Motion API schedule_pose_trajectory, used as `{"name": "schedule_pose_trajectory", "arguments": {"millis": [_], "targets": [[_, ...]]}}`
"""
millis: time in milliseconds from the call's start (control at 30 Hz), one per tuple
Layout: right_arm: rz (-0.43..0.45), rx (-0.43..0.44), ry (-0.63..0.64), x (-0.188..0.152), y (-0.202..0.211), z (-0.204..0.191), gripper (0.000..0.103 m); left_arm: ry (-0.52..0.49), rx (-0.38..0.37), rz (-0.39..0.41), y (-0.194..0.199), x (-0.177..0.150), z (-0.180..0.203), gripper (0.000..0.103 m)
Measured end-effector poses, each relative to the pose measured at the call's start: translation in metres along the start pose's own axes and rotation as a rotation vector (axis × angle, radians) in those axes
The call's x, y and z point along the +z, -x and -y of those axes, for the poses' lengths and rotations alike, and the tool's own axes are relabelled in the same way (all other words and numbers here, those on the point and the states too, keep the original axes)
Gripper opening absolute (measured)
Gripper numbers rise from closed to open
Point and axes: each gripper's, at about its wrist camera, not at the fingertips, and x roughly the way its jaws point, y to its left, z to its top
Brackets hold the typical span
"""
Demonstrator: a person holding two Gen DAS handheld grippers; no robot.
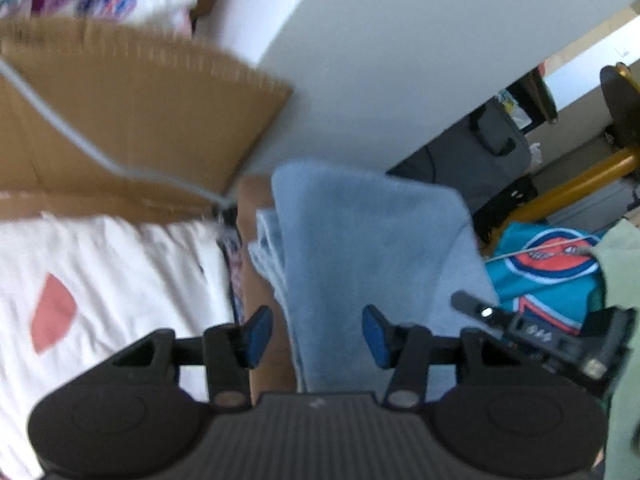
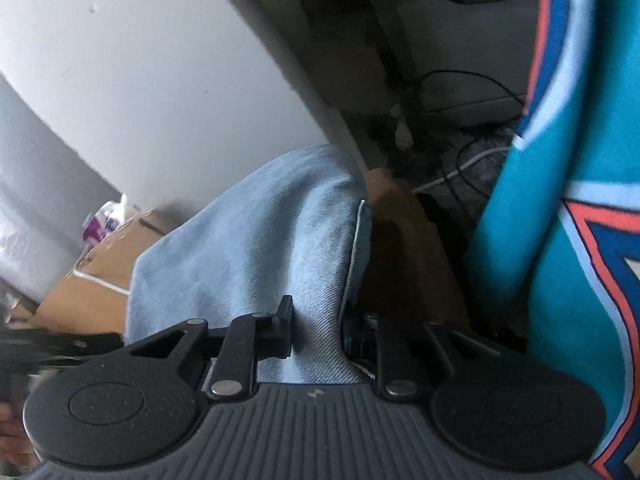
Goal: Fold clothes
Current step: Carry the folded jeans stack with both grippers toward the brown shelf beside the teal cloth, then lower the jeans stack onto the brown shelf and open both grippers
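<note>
A folded light blue denim garment [image 1: 372,232] lies lengthwise on a brown surface [image 1: 260,280]. My left gripper [image 1: 318,338] hangs open just above its near end, and the blue pads [image 1: 258,336] touch nothing. In the right wrist view the same denim garment [image 2: 256,240] runs up between the fingers of my right gripper [image 2: 320,332]. It fills the gap, and its stitched hem hides the right finger. The right gripper's black body [image 1: 560,340] shows at the right edge of the left wrist view.
A teal jersey [image 1: 552,264] with orange and blue print lies to the right of the denim, also as jersey [image 2: 560,160]. To the left lies a white cloth [image 1: 100,280] with a pink patch, then a cardboard box [image 1: 132,120] crossed by a grey cable [image 1: 100,156]. Behind are a white panel [image 1: 380,60] and a dark bag [image 1: 500,148].
</note>
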Motion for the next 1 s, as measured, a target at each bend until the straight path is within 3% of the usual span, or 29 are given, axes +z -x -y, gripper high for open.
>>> {"name": "schedule_pose_trajectory", "arguments": {"millis": [133,300,400,533,633,667,733,900,1000], "targets": [[0.034,-0.050,-0.003,-0.005,0.002,-0.005,0.027,-0.121,0.057,0.030,0.024,0.009,0.031,0.045],[0.059,-0.059,-0.038,-0.008,0.004,-0.002,0.029,-0.227,0.074,0.030,0.011,0.019,0.073,0.045],[0.061,-0.080,0.013,-0.010,0.004,-0.009,0.032,-0.278,0.096,-0.007,-0.016,0.016,0.085,0.024],[0.075,-0.088,0.035,-0.013,0.004,-0.009,0.035,-0.300,0.142,-0.106,-0.056,0.009,0.083,0.025],[0.088,-0.107,0.026,-0.016,0.002,-0.008,0.037,-0.328,0.170,-0.125,-0.068,0.010,0.082,0.024],[0.088,-0.130,0.060,-0.015,0.003,-0.010,0.039,-0.338,0.180,-0.129,-0.071,0.011,0.082,0.021],[0.113,-0.164,0.102,-0.014,0.011,-0.017,0.039,-0.331,0.207,-0.132,-0.074,0.014,0.078,0.003],[0.112,-0.179,0.208,-0.018,0.035,-0.034,0.041,-0.283,0.258,-0.158,-0.077,0.019,0.075,0.003],[0.130,-0.128,0.211,-0.032,0.043,-0.036,0.044,-0.350,0.319,-0.163,-0.077,0.013,0.090,0.003]]}}
